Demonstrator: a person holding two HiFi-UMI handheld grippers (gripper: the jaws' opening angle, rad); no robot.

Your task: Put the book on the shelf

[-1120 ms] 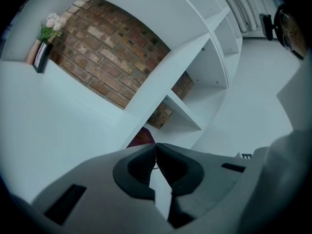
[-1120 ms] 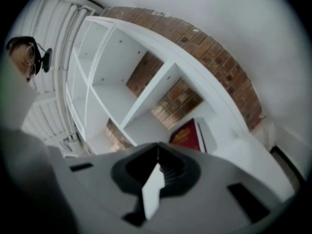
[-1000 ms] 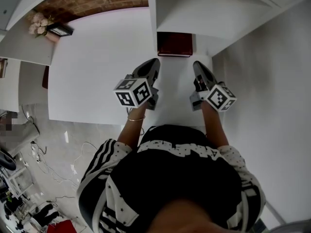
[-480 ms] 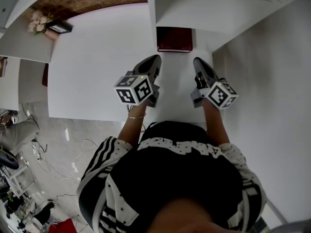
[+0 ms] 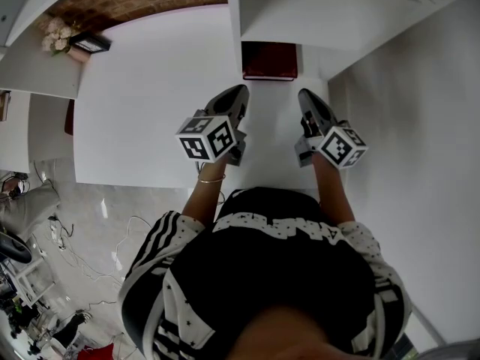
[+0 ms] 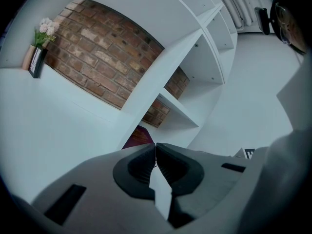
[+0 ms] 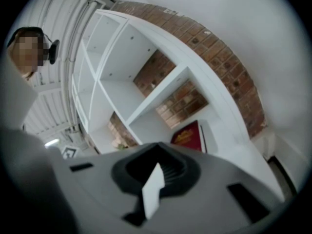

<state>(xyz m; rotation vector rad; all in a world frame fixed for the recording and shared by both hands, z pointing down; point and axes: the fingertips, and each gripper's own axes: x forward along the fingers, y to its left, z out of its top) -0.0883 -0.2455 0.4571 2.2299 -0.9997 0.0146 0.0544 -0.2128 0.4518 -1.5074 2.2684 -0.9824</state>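
White shelf unit (image 5: 322, 17) stands on the white table (image 5: 142, 111); the dark red book (image 5: 268, 60) lies, apparently flat, in its lowest compartment. Left gripper (image 5: 240, 92) and right gripper (image 5: 304, 96) hover near it, jaws pressed together, empty

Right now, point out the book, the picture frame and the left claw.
book (image 5: 268, 60), head view, middle of its red cover.
picture frame (image 5: 91, 46), head view, centre of the frame.
left claw (image 6: 155, 146), left gripper view, where its shut tips meet.

The grey left gripper (image 5: 237, 90) and grey right gripper (image 5: 304, 94) point forward on bare forearms (image 5: 204, 195), both jaws closed, empty.
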